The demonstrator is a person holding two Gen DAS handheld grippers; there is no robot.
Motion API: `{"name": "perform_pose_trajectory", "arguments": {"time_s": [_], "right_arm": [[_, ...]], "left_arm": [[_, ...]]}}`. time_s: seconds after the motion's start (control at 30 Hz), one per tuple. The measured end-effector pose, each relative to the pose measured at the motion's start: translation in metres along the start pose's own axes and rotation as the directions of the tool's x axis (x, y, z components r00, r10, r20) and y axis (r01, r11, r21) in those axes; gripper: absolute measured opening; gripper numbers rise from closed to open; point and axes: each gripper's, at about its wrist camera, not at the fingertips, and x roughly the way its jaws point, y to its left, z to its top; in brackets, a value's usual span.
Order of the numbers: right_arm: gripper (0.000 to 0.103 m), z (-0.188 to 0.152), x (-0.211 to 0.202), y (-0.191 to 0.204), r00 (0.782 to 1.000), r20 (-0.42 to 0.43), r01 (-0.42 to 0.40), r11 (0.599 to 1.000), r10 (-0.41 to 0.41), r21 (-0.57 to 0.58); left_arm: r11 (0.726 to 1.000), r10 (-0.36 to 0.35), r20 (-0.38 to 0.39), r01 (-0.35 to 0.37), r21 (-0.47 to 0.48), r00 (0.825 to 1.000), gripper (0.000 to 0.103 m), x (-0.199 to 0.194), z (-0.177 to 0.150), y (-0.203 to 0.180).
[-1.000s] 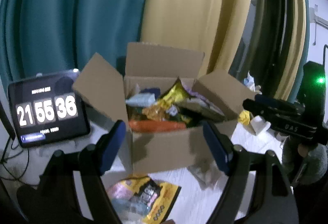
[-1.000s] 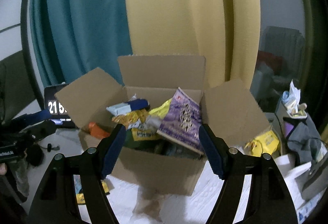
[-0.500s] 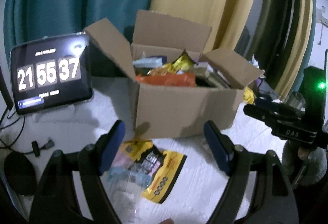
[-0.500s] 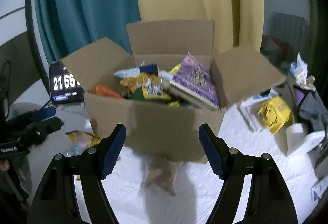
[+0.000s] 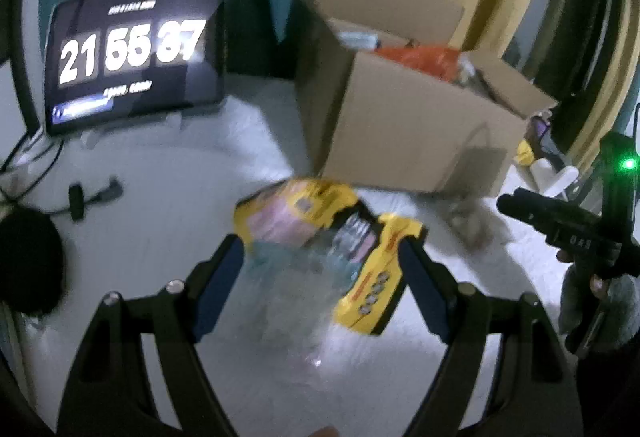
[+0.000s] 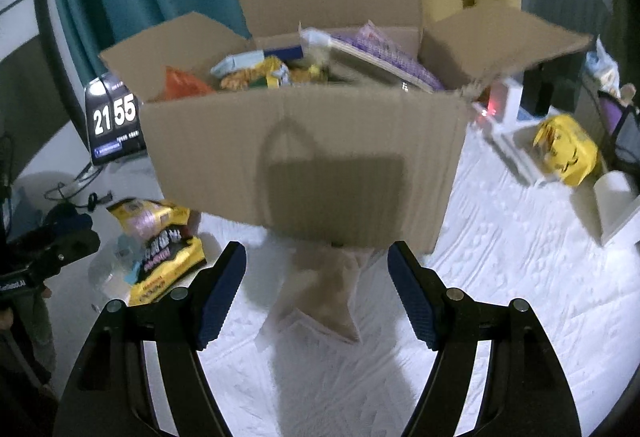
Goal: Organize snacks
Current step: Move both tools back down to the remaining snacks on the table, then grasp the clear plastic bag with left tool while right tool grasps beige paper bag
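An open cardboard box (image 6: 304,157) full of snack packets stands on the white bedding; it also shows in the left wrist view (image 5: 416,133). A yellow snack bag (image 5: 332,249) with a clear part lies flat in front of the box. My left gripper (image 5: 322,281) is open and hovers just above this bag, fingers on either side. The bag also shows in the right wrist view (image 6: 160,249). My right gripper (image 6: 316,289) is open and empty, low in front of the box, above a beige packet (image 6: 324,289) on the bedding.
A tablet (image 5: 132,53) showing a clock stands at the left, with cables (image 5: 88,193) beside it. A yellow bag (image 6: 568,149) and white boxes (image 6: 616,205) lie at the right. Teal and yellow curtains hang behind the box.
Both grippers have dropped lower and tilted down. The left one has closed in over the yellow bag. The right one has moved nearer the box front.
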Motion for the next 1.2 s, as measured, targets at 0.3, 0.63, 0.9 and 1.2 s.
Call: {"name": "perform_pose_trajectory", "arguments": {"time_s": [0.3, 0.63, 0.9, 1.2], "right_arm": [[0.077, -0.012, 0.027, 0.004, 0.998, -0.064, -0.026, 1.000, 0.027, 0.002], [0.077, -0.022, 0.052, 0.009, 0.990, -0.135, -0.030, 0.999, 0.028, -0.016], [0.055, -0.024, 0.047, 0.014, 0.992, -0.127, -0.015, 1.000, 0.011, -0.028], [0.052, -0.037, 0.021, 0.022, 0.992, -0.118, -0.056, 0.997, 0.048, -0.061]], "left_arm": [[0.999, 0.034, -0.074, -0.033, 0.017, 0.997, 0.081, 0.019, -0.020, 0.006], [0.996, 0.084, -0.101, -0.082, 0.030, 0.991, 0.067, 0.028, -0.021, 0.005], [0.997, 0.072, -0.083, -0.069, 0.048, 0.994, 0.058, 0.021, -0.023, 0.001], [0.998, 0.042, -0.075, -0.039, 0.045, 0.996, 0.056, 0.003, -0.033, -0.004]]}}
